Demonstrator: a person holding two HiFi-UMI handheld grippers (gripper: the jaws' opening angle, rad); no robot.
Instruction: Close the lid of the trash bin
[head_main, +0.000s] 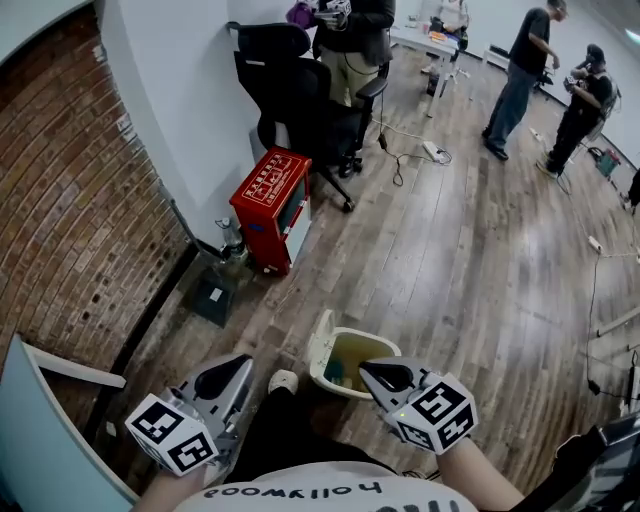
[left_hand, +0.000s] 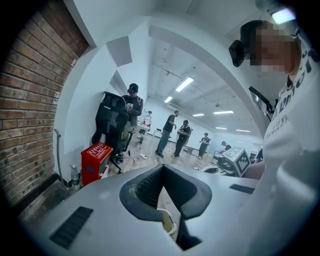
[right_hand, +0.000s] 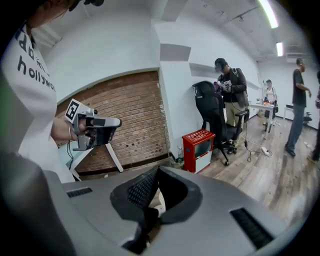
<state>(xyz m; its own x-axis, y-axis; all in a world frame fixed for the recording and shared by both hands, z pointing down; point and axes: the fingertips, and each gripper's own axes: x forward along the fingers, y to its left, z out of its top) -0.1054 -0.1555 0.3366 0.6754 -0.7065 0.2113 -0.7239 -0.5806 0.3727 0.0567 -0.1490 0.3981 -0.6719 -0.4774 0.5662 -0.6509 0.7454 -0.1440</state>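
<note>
A cream trash bin (head_main: 345, 352) stands on the wood floor just ahead of my feet. Its lid (head_main: 321, 344) is tipped up on the bin's left side, and the inside shows yellowish with something dark in it. My right gripper (head_main: 369, 369) hovers over the bin's near right rim, jaws shut and empty. My left gripper (head_main: 242, 363) hangs to the left of the bin, apart from it, also shut on nothing. In the left gripper view a bit of the bin (left_hand: 167, 223) shows below the closed left gripper (left_hand: 162, 168). The right gripper (right_hand: 157, 170) looks toward the brick wall.
A red metal cabinet (head_main: 272, 203) and a bottle (head_main: 231, 241) stand by the wall ahead left, and a black office chair (head_main: 298, 92) stands behind them. Cables and a power strip (head_main: 437, 152) lie on the floor. Several people stand far back. A pale board (head_main: 45, 430) leans at my left.
</note>
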